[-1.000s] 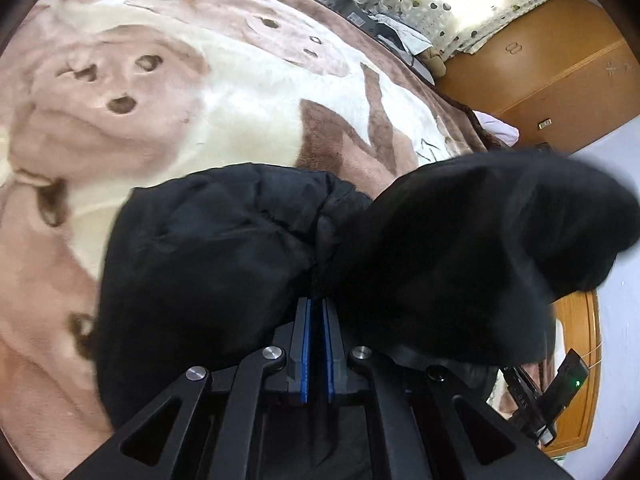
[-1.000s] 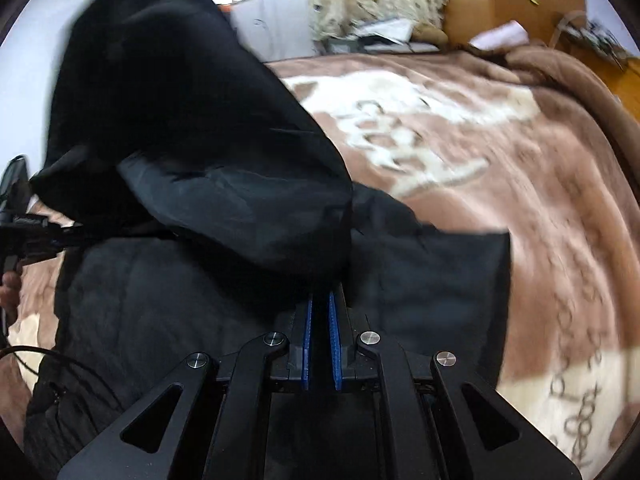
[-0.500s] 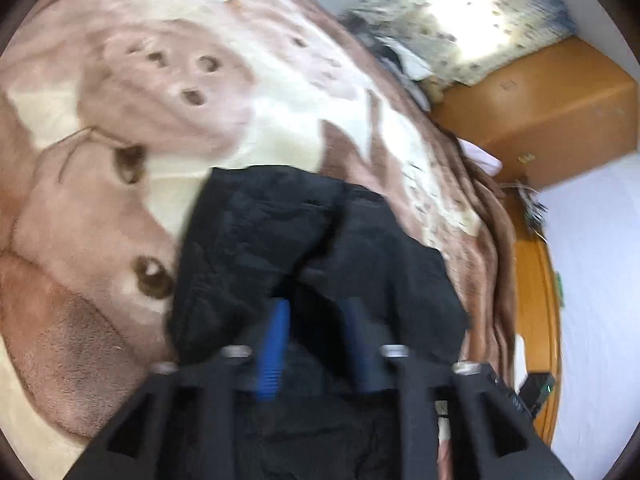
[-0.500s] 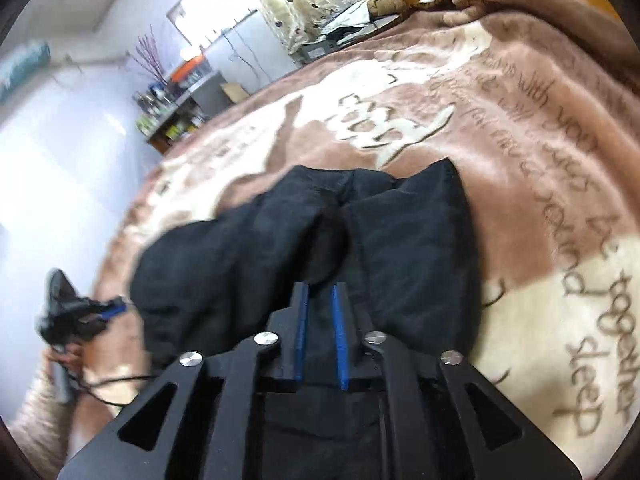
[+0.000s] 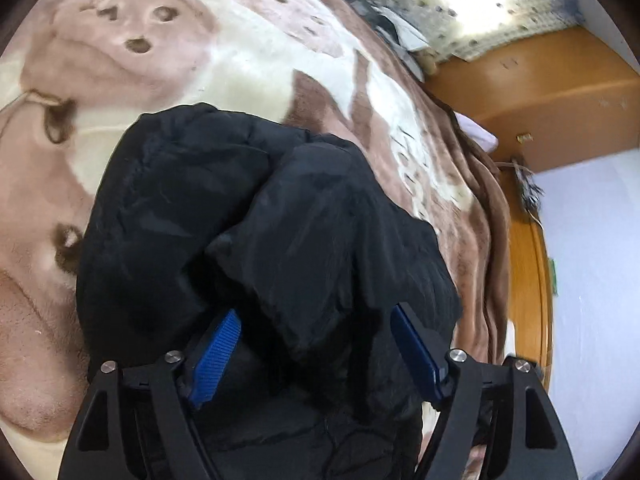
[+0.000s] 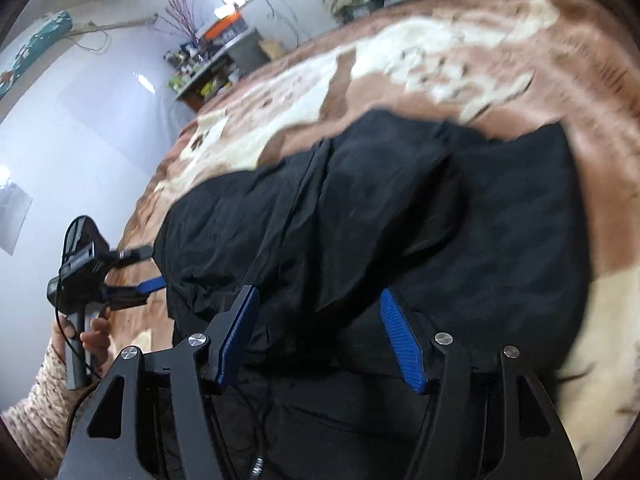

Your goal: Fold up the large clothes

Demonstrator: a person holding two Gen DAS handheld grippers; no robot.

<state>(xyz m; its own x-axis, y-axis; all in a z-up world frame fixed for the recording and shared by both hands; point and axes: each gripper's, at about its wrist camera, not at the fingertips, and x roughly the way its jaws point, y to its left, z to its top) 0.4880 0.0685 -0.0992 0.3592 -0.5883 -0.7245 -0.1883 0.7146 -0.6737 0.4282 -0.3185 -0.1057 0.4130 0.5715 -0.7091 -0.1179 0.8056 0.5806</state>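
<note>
A black padded jacket [image 5: 180,200] lies bunched and folded over itself on a brown and cream bear-print blanket [image 5: 120,40]. My left gripper [image 5: 316,314] hangs just over its near edge. Its jaws are opening, and a loose fold of jacket lies between the blue pads [image 5: 218,352] without being pressed. From the right wrist, the same jacket [image 6: 480,220] spreads across the blanket [image 6: 440,60]. My right gripper [image 6: 319,294] is low over it, jaws opening, with fabric lying slack between them. The left gripper [image 6: 146,268] shows at the jacket's left end, its jaws apart.
A person's hand [image 6: 92,332] and knitted sleeve [image 6: 36,400] hold the left gripper's handle. A wooden wardrobe [image 5: 540,92] and a spotted curtain [image 5: 480,8] stand beyond the bed. A cluttered shelf [image 6: 212,68] lines the far wall.
Both grippers were shut on a raised fold of the jacket. Both have since opened and let go, and the fold now lies on top of the rest of the jacket.
</note>
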